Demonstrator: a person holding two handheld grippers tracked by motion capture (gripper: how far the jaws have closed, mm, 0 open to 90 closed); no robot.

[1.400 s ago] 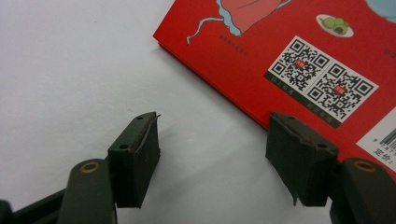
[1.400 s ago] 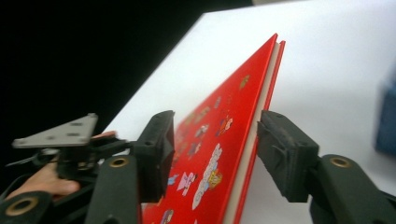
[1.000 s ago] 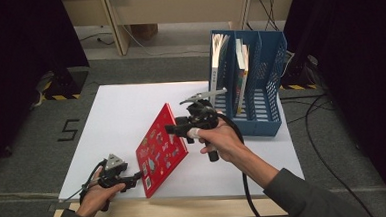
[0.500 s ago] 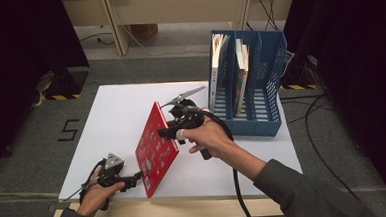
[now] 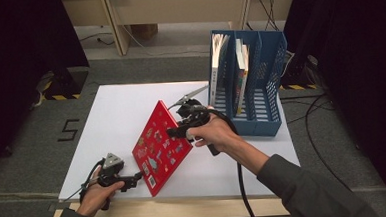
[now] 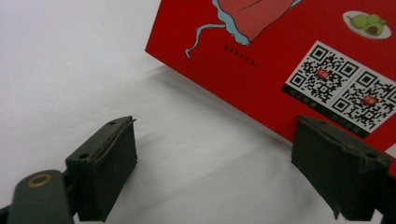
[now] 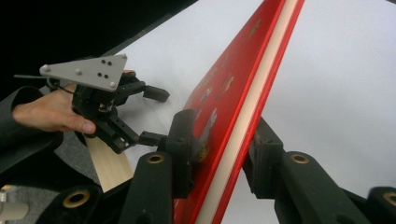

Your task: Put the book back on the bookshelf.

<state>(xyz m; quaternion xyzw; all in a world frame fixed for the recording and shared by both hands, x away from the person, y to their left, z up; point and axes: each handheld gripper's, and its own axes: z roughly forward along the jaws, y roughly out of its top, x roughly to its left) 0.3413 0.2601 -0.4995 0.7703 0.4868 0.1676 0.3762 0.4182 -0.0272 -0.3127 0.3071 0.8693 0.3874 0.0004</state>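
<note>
Blue file rack [image 5: 268,92]: stands upright at the far right part of the white table [image 5: 121,112]. Its leftmost slot holds an upright book with pale pages [image 5: 220,52]; the next slot holds a second upright book [image 5: 241,71]; the contents of the rightmost slot cannot be made out.

Red book [image 5: 160,147]: left of the rack and well apart from it, tilted on its lower edge on the table, cover with QR codes facing the person.

Right gripper [image 5: 179,131]: at the book's upper edge, on the side nearer the rack. Its jaws have just been closing; in the right gripper view they stand on either side of the book's edge, one pad against the cover, clamping it.

Left gripper [image 5: 137,179]: farther from the rack, at the book's lower corner. Its jaws have just been opening and stand wide apart, nothing pressed between them; the book's corner lies just beyond one pad [image 6: 338,168].
</note>
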